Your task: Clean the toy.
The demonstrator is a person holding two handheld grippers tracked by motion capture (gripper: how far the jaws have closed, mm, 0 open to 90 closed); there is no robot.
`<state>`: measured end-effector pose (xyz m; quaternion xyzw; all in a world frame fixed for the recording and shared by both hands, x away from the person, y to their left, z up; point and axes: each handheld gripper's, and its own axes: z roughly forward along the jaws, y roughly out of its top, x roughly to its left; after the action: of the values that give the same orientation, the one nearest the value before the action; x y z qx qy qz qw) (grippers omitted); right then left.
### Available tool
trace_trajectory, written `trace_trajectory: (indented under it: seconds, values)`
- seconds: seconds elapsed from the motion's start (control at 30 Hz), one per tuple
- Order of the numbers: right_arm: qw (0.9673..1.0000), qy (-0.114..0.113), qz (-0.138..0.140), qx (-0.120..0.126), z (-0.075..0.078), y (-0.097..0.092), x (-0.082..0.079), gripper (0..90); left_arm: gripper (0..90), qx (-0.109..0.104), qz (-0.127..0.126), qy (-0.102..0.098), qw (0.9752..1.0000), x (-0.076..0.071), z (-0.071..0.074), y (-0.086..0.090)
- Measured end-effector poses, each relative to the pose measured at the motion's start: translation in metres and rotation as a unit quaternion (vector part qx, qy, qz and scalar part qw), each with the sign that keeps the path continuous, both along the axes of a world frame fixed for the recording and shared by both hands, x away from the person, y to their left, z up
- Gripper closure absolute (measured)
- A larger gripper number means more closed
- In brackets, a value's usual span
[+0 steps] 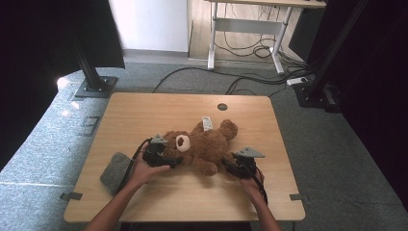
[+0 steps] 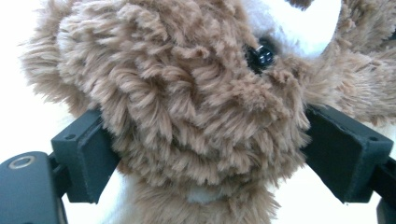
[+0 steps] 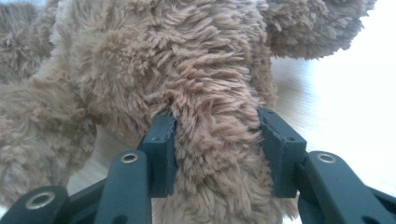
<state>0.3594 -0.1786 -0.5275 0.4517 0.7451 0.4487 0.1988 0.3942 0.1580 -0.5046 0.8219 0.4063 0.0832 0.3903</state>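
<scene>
A brown teddy bear (image 1: 204, 144) lies on its back near the middle of the table (image 1: 144, 115), its head toward the left and its legs toward the right, with a white tag (image 1: 207, 122) showing at its far side. The left claw (image 1: 166, 159) comes in from the left and pinches the bear's head (image 2: 187, 102): in the left gripper view the two black jaws press into the fur on either side, below a shiny black eye (image 2: 260, 57) and the white muzzle (image 2: 299, 23). The right claw (image 1: 231, 166) comes in from the right and pinches a limb (image 3: 215, 140) of the bear, the jaws half closed with fur bulging between them. A grey felt pad (image 1: 115, 171) lies on the table just beside the person's left hand (image 1: 144, 173).
</scene>
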Motion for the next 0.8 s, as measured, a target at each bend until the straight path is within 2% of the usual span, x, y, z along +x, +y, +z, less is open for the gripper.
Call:
trace_trajectory:
  seconds: [0.27, 0.43, 0.47, 0.5, 0.53, 0.6, 0.63, 0.8]
  values:
    - [0.9999, -0.004, -0.009, 0.006, -0.002, -0.004, 0.003, 50.9, 10.9, 0.002, -0.002, -0.004, 1.0, 0.003, 0.0, -0.002]
    - [0.9998, -0.013, -0.013, 0.01, 0.0, -0.005, 0.001, 45.5, 12.4, 0.003, -0.001, -0.018, 0.9998, -0.002, 0.004, 0.003]
    - [0.9997, -0.015, -0.017, 0.013, 0.001, -0.006, 0.001, 42.1, 12.4, 0.002, 0.001, -0.023, 0.9997, -0.004, 0.006, 0.004]
    - [0.9993, -0.021, -0.024, 0.021, 0.003, -0.008, -0.001, 36.0, 14.2, -0.001, 0.008, -0.04, 0.9992, -0.011, 0.01, 0.008]
    - [0.9992, -0.024, -0.022, 0.025, 0.006, -0.009, -0.002, 34.5, 14.6, -0.007, 0.011, -0.047, 0.9988, -0.015, 0.012, 0.01]
    - [0.9991, -0.028, -0.02, 0.025, 0.008, -0.01, -0.004, 32.5, 14.8, -0.015, 0.01, -0.051, 0.9986, -0.019, 0.015, 0.013]
    - [0.999, -0.033, -0.013, 0.028, 0.012, -0.011, -0.008, 31.2, 14.8, -0.024, 0.009, -0.057, 0.998, -0.027, 0.02, 0.02]
    - [0.9985, -0.038, 0.001, 0.038, 0.016, -0.016, -0.015, 30.2, 15.3, -0.027, 0.017, -0.063, 0.9975, -0.041, 0.025, 0.032]
